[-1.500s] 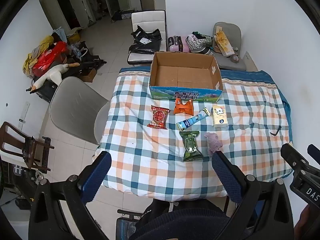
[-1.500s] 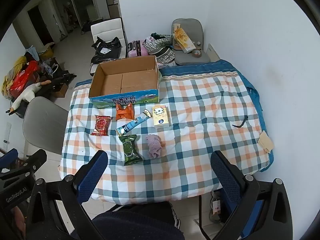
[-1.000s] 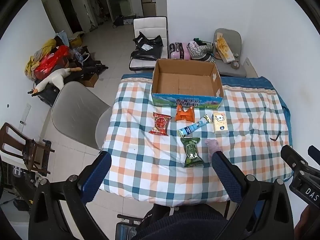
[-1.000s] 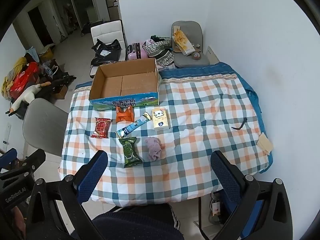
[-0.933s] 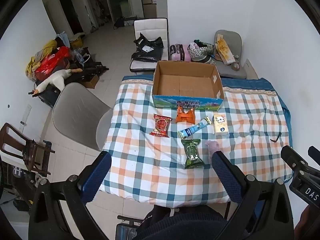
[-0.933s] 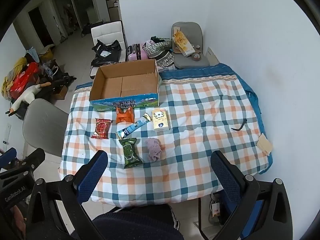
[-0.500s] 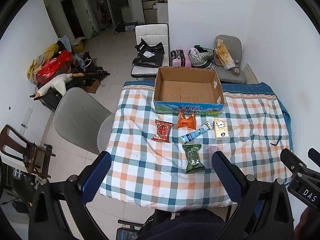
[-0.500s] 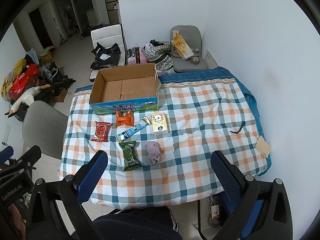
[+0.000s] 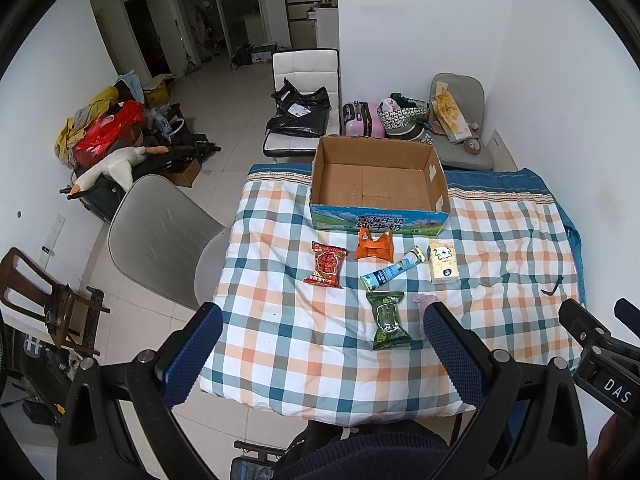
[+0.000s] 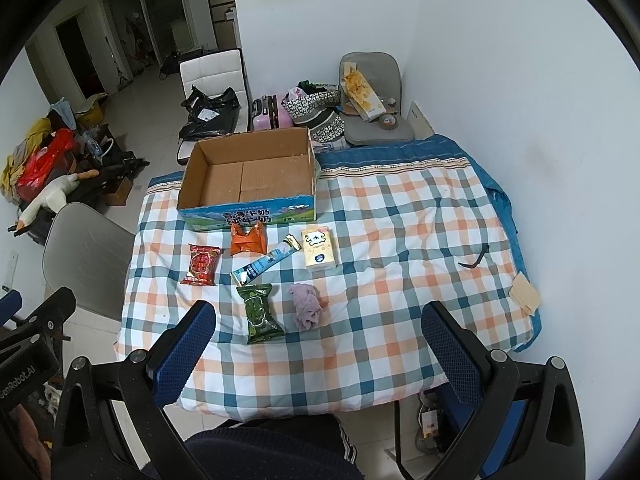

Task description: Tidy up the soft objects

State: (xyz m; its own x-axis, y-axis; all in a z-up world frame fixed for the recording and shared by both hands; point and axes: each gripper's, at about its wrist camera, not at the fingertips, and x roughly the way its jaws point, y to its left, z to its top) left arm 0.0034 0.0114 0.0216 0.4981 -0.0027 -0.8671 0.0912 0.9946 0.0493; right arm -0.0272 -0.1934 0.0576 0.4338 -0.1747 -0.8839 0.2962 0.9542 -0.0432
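An open, empty cardboard box (image 9: 380, 184) (image 10: 248, 174) stands at the far side of a checked table (image 9: 280, 340) (image 10: 400, 280). In front of it lie a red snack packet (image 9: 325, 269) (image 10: 201, 265), an orange packet (image 9: 375, 244) (image 10: 248, 240), a blue tube sachet (image 9: 392, 272) (image 10: 266, 261), a yellow tissue pack (image 9: 442, 263) (image 10: 319, 254), a green packet (image 9: 387, 320) (image 10: 259, 313) and a purple cloth (image 10: 306, 306), half hidden behind a finger in the left wrist view (image 9: 425, 298). My left gripper (image 9: 322, 344) and right gripper (image 10: 318, 340) are open and empty, high above the near edge.
A grey chair (image 9: 160, 236) (image 10: 80, 252) stands at the table's left. A black hook-shaped item (image 9: 552, 286) (image 10: 474, 260) and a tan paper (image 10: 525, 298) lie at the right edge. A white wall runs along the right. Chairs, bags and clutter (image 9: 100, 140) sit beyond.
Both grippers have risen and pulled back from the table, so the table and objects look smaller and farther. Nothing on the table has moved.
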